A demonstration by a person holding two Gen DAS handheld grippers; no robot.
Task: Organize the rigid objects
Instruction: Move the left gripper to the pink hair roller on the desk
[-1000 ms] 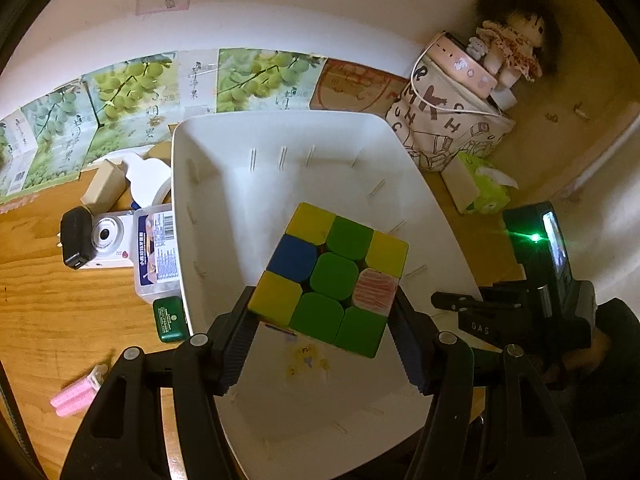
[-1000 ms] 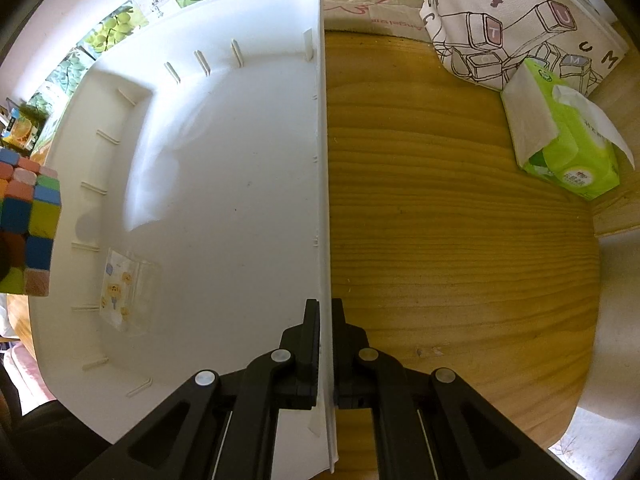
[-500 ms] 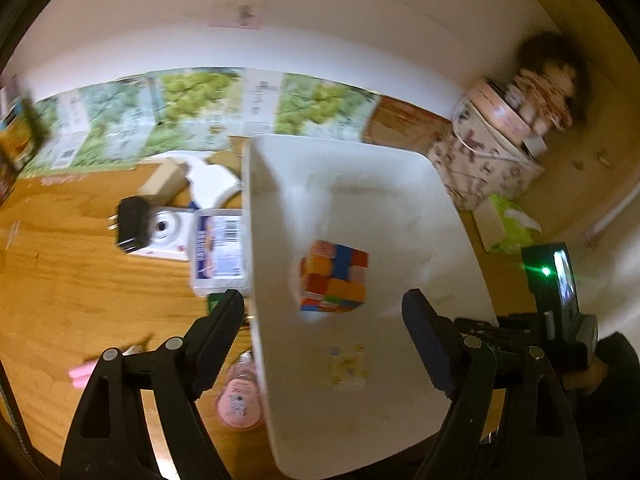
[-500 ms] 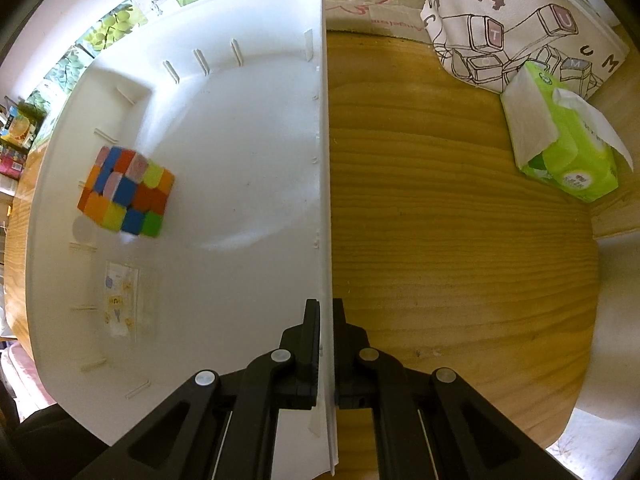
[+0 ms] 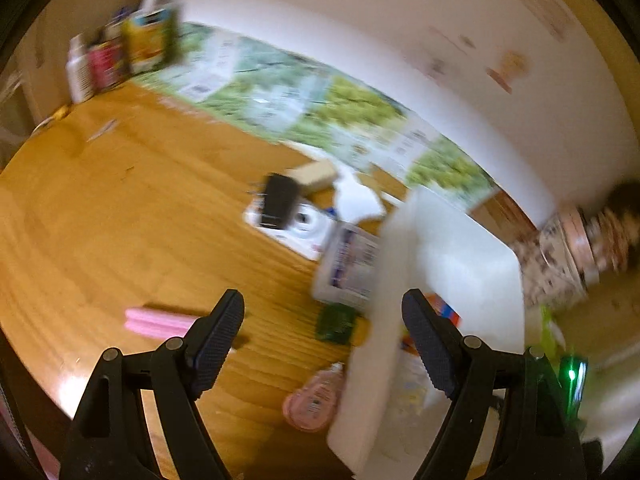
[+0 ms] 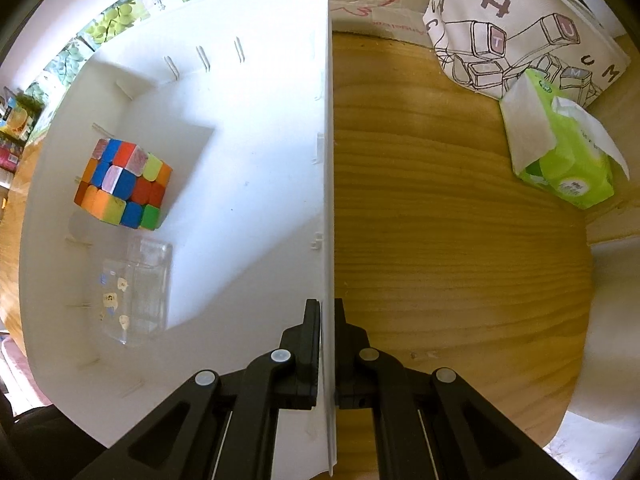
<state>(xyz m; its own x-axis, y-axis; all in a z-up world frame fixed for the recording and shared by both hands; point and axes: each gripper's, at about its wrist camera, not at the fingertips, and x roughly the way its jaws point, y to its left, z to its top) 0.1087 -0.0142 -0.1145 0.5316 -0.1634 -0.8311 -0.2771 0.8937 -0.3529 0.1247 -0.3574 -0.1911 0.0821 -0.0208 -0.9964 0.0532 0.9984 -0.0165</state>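
A colourful puzzle cube point(image 6: 122, 184) lies inside the white plastic bin point(image 6: 256, 128), near its left wall, above a small clear sticker packet point(image 6: 136, 288). My right gripper point(image 6: 327, 312) is shut on the bin's right wall. My left gripper point(image 5: 322, 320) is open and empty above the wooden table, to the left of the bin point(image 5: 460, 264); part of the cube point(image 5: 444, 308) shows past its right finger. This view is blurred. Loose items lie ahead: a pink bar point(image 5: 158, 322), a green packet point(image 5: 336, 322), a pink tape dispenser point(image 5: 314, 398), a labelled box point(image 5: 350, 270), a white camera point(image 5: 296, 224).
A printed canvas bag point(image 6: 516, 28) and a green tissue pack point(image 6: 560, 152) stand right of the bin. Boxes and bottles point(image 5: 120, 52) line the far left wall. A black charger point(image 5: 278, 200) lies on the camera, a tan block point(image 5: 316, 174) behind it.
My left gripper let go of the cube, which dropped into the bin and settled. The left gripper then swung left, away from the bin, over the loose items. My right gripper stayed put.
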